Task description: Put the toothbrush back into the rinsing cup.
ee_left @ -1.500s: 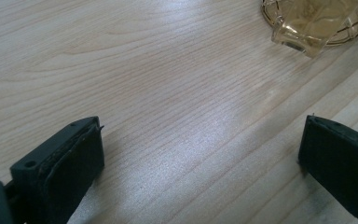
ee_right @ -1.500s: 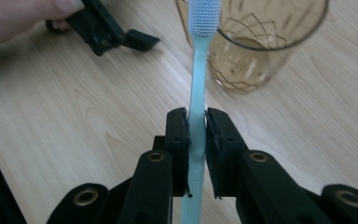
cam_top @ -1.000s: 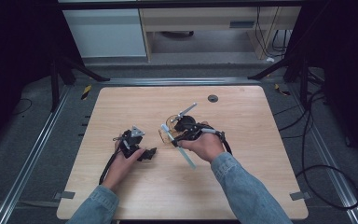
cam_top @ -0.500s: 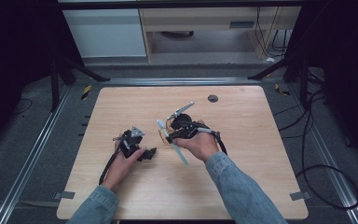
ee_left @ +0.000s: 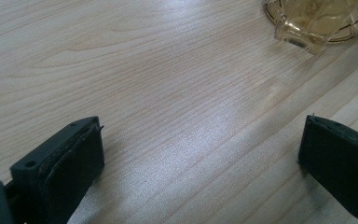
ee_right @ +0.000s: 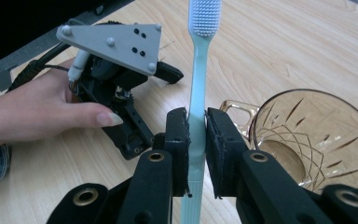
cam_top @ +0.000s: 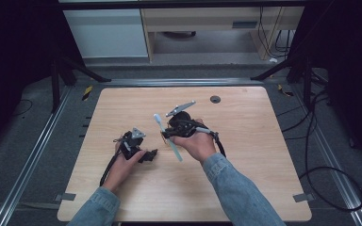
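Clamped tight on a pale blue toothbrush (ee_right: 197, 88), the right gripper (ee_right: 196, 140) has the handle pinched between both black pads, bristle head pointing up and away in the right gripper view. From the high view the brush (cam_top: 168, 138) slants across the tabletop with its head toward the far left and its tail sticking out below the hand. Just beside those jaws sits an amber cut-glass cup (ee_right: 307, 140), handle turned toward the gripper, mouth open and empty as far as I can see.

Further out, the left gripper (cam_top: 134, 143) rests low on the wooden table (cam_top: 245, 179), jaws spread wide with nothing between them; its camera looks along bare wood with the cup's base (ee_left: 314, 21) at the top edge.

Risk from here, I'd say: the grip sits low on a long, slim handle, so a quick tilt toward the cup could let the brush pivot in the pads or clip the rim and tip the glass.

Compared with a second ago, the right hand has shifted left and farther up the table, and the brush now points its head away at a steeper slant; the left hand has stayed put.
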### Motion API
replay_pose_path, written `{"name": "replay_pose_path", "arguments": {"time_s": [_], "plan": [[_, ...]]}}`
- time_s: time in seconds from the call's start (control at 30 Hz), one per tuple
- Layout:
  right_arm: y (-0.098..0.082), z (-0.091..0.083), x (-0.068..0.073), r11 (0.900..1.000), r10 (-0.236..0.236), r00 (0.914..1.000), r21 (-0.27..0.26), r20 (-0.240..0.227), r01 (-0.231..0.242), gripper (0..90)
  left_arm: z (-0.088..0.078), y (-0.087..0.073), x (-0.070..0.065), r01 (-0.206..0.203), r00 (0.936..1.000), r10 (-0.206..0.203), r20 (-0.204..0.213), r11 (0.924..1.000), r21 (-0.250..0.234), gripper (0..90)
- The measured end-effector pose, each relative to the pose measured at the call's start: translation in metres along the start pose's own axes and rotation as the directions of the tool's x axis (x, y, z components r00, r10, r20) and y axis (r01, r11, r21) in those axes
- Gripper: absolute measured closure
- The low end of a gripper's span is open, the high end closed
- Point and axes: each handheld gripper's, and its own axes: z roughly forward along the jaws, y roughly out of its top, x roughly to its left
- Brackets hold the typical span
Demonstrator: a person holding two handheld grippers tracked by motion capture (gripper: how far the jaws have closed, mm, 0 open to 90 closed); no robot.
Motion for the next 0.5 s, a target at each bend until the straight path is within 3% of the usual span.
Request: {"name": "replay_pose_path", "arguments": {"time_s": [0.5], "plan": [[0.0049,0.0054,0.0058,0.995,0.020,0.9994,-0.101,0.030,-0.017,79.4,0.0000,0.0000,0.0004,-0.002,1.0000,0.002,0.000,1.0000,0.001,0.0]]}}
